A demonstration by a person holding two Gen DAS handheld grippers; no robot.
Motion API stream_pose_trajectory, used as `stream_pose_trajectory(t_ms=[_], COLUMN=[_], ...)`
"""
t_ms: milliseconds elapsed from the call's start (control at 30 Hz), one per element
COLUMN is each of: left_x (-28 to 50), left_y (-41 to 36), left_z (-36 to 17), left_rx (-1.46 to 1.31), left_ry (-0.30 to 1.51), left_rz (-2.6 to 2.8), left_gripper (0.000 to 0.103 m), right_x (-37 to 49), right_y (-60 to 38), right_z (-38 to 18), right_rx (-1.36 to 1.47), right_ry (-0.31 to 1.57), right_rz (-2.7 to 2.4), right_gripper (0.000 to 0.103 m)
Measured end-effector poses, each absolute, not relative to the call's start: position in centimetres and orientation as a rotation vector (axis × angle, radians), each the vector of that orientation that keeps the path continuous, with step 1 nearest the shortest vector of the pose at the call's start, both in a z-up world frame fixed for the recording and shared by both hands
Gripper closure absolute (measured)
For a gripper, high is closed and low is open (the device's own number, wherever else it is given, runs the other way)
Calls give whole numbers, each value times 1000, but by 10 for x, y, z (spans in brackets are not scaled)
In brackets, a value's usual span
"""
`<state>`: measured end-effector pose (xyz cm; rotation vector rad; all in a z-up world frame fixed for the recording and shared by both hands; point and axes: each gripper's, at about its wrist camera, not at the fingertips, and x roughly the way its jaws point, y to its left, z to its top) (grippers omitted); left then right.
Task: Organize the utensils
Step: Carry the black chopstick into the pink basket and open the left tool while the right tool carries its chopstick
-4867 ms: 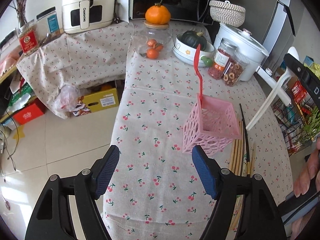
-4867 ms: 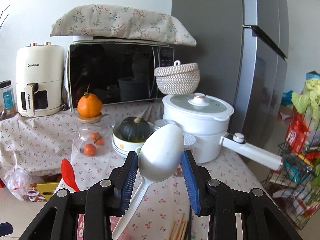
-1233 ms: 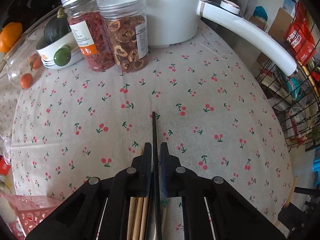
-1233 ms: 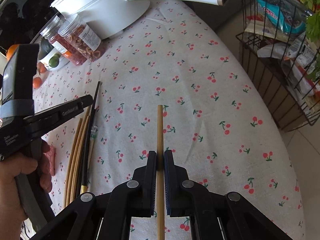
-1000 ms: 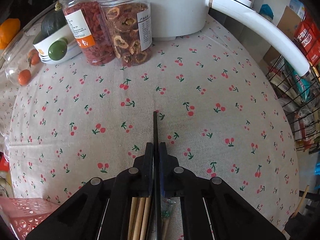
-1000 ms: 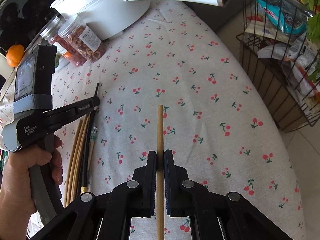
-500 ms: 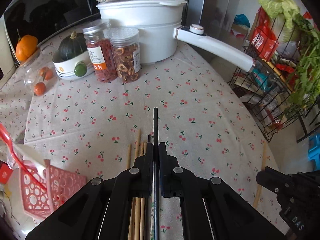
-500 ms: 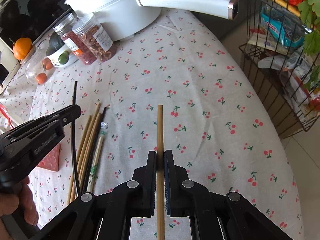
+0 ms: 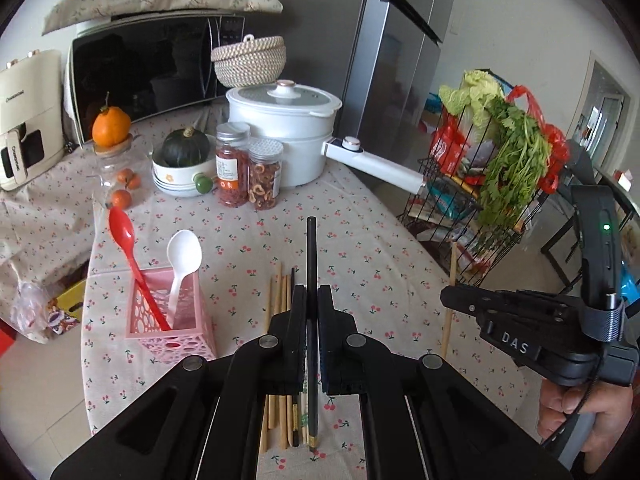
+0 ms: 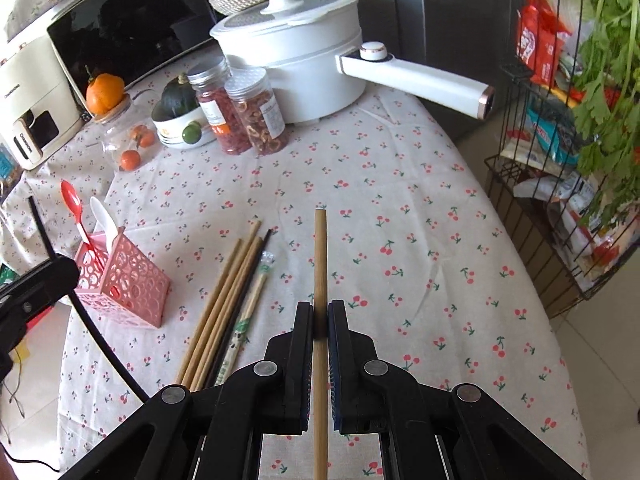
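Pink perforated holder (image 9: 170, 330) on table (image 9: 360, 240), red spoon (image 9: 126, 240) and white spoon (image 9: 182, 256) standing inside. Loose chopsticks (image 10: 228, 304) beside it. Left tongs (image 9: 312, 320) clamped on slim black chopstick (image 9: 311, 256); right tongs (image 10: 320, 320) clamped on plain bamboo chopstick (image 10: 320, 256).

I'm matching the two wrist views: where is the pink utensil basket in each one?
Left wrist: pink utensil basket lower left, holding the red spoon and white spoon.
Right wrist: far left, mid-height, beside the loose chopsticks.
Shared landmark: the white pot.
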<state>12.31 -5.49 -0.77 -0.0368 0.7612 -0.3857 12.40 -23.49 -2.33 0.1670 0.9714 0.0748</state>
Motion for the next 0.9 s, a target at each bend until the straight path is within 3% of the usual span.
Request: stream_pose_trajectory(t_ms=[500,900], left_x=[102,104], left_y=[55,84], left_z=[46,63], left_rx=[-285,-279], left_ry=[491,281], left_rz=[-279,-127], left_gripper=[99,99], right_x=[114,115], right_y=[-202,-194], right_z=[8,10], right_rx=[103,98], right_ry=[855,846], right_rz=[134,153], right_gripper=[99,99])
